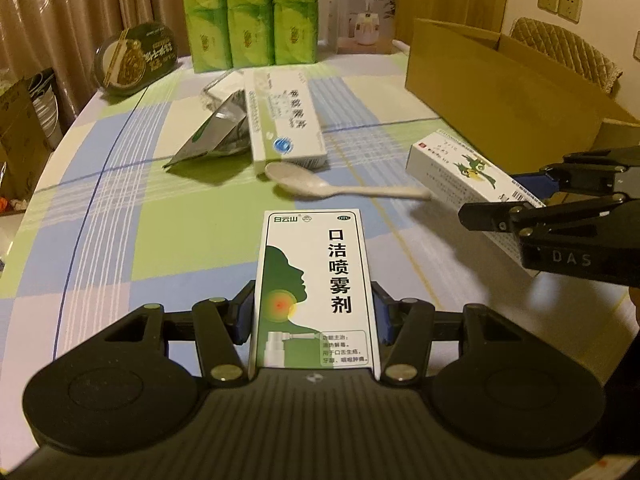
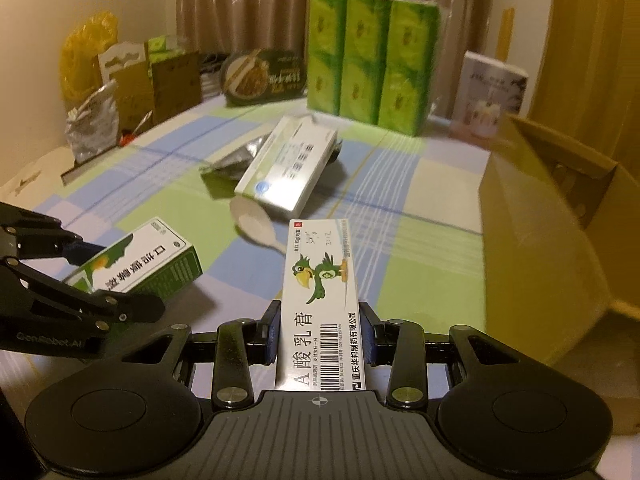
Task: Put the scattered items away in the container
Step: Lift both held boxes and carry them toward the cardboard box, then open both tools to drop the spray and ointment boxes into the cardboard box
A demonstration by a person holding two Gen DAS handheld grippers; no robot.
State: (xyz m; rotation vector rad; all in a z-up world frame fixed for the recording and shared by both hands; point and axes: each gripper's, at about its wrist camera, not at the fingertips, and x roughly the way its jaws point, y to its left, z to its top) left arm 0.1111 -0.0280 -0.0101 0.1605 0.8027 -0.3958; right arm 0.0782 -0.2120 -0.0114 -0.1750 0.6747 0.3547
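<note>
Curtained in brown, the room holds a rounded worktop (image 1: 132, 240) under a checked cloth of pale green, blue and white, with a stack of green tissue packs (image 1: 248, 12) and a dark oval food tub (image 1: 136, 58) along its far edge.

Left claw (image 1: 314, 312) is clamped on a green-and-white throat-spray carton (image 1: 314, 288), its blue pads pressed to both long sides. Right claw (image 2: 320, 336) grips a narrow white ointment carton printed with a green bird (image 2: 320, 300) the same way. Both cartons look lifted clear of the cloth.

An open brown cardboard box (image 2: 536, 240), the container, stands at the right, near the right claw. Still on the cloth are a long white-and-green medicine carton (image 1: 284, 120), a crumpled silver foil pouch (image 1: 216, 132) just beside it, and a white plastic spoon (image 1: 340, 186) in front of them.

Risks from here, as I judge them: the two claws sit close together, so both heading for the box at once could knock one carton loose; and each carton is held near one end, so a quick swing may pivot it in the pads or catch it on the box's raised flap.
</note>
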